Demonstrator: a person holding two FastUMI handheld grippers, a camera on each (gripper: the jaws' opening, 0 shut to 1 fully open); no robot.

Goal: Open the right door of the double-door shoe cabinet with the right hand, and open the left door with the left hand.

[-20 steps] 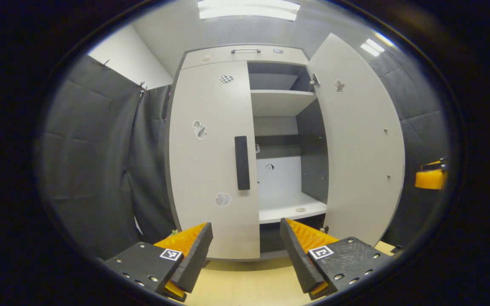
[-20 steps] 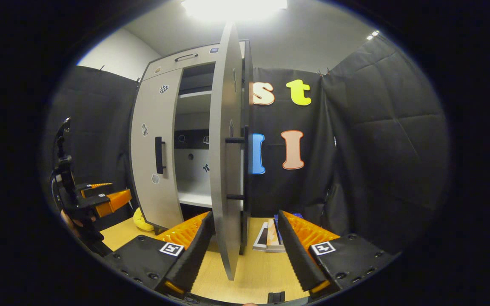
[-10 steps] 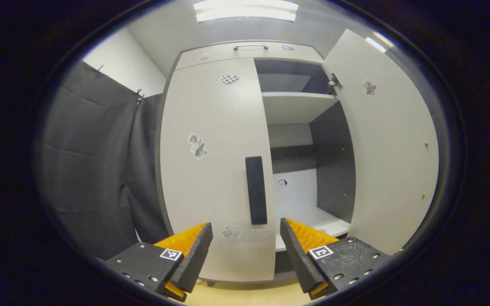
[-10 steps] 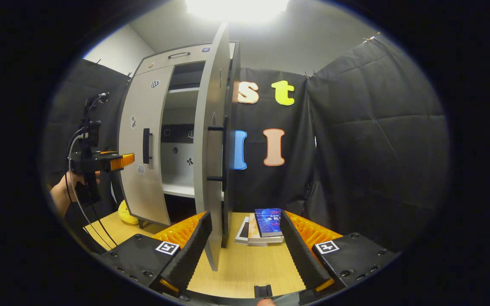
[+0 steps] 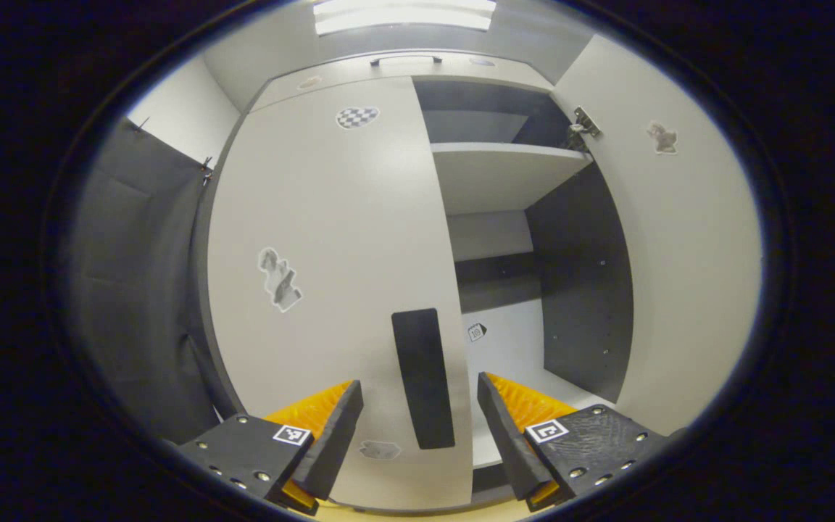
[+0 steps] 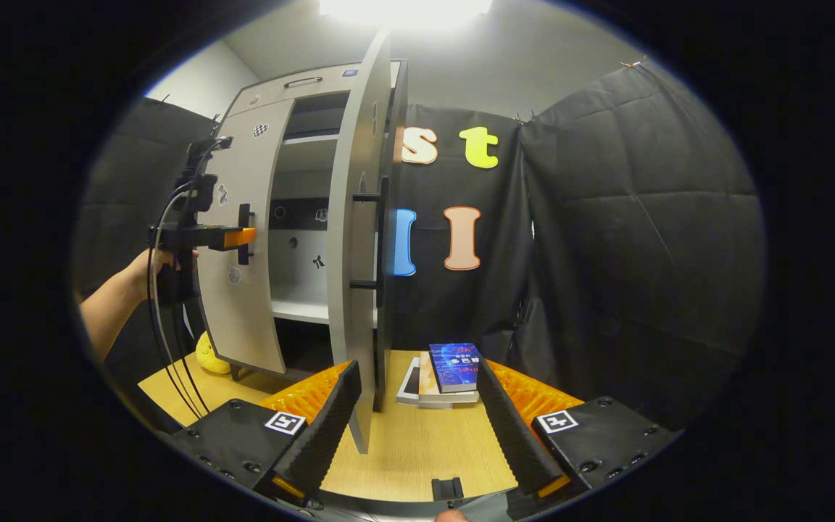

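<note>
The right door [image 6: 356,239] hides part of the yellow toy's [image 6: 213,357] neighbouring books [image 6: 441,373].

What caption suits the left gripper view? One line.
Open left tongs approaching closed grey left door's black vertical handle; right door open.

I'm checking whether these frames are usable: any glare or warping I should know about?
Left gripper view: even light, the closed left door and its handle sharp but bowed by the fisheye. Right gripper view: the ceiling light is blown out above the open right door; the books stay clear.
</note>
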